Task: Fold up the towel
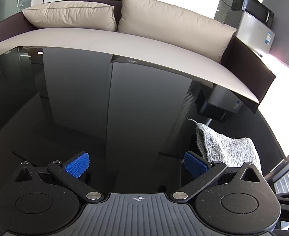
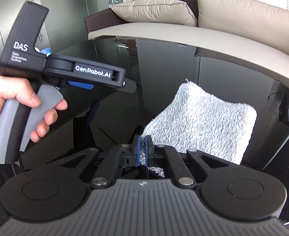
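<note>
A: Report the state of the left hand-held gripper (image 1: 137,166).

B: Its jaws stand wide apart. The blue pads (image 1: 78,164) hold nothing, and only the glossy black worktop (image 1: 105,108) shows between them. In the right wrist view the same unit appears at the left, held by a hand (image 2: 16,106) on its grey handle, raised above the worktop.

A: Report the state of the right hand-held gripper (image 2: 143,147).

B: Its jaws are closed together on the near left edge of the towel (image 2: 201,120). Grey pile shows pinched between the two blue pads.

A: Where is the towel?

B: The towel is a grey, fluffy cloth, folded into a roughly square shape. It rests on the worktop directly ahead of the right hand-held gripper and extends to that unit's right. In the left wrist view the towel (image 1: 228,149) lies just beyond the right-hand finger, apart from the pads.

A: What lies behind the worktop?

B: A beige sofa (image 1: 124,41) with a dark frame runs along the far edge. Two beige cushions (image 1: 170,21) rest on it. A grey box with a black device on top (image 1: 256,19) stands at the sofa's right end.
</note>
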Motion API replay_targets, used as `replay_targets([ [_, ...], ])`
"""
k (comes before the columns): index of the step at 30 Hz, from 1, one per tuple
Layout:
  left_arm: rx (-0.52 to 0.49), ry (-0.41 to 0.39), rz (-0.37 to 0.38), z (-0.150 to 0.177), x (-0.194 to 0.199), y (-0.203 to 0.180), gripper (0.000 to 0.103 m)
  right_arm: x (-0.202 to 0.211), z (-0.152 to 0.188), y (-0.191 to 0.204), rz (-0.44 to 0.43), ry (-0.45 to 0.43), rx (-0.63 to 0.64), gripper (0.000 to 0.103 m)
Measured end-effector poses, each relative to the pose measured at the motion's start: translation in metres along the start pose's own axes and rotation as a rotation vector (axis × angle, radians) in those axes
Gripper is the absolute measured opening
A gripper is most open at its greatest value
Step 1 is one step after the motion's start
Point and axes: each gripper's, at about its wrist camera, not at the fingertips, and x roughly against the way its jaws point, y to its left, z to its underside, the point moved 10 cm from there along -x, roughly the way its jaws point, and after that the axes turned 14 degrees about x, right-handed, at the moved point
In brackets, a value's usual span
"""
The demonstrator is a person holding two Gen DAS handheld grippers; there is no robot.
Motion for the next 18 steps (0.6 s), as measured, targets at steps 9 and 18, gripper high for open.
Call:
replay_targets([
  [9,-0.001,0.002,0.0,0.0,-0.003,-0.001,0.102,0.026,-0.014,-0.025,0.017,-0.105,-0.138,0.03],
  [18,-0.014,0.009,0.001,0.003,-0.003,-0.003,0.102,0.009,0.006,-0.043,0.166,-0.011,-0.103,0.03],
])
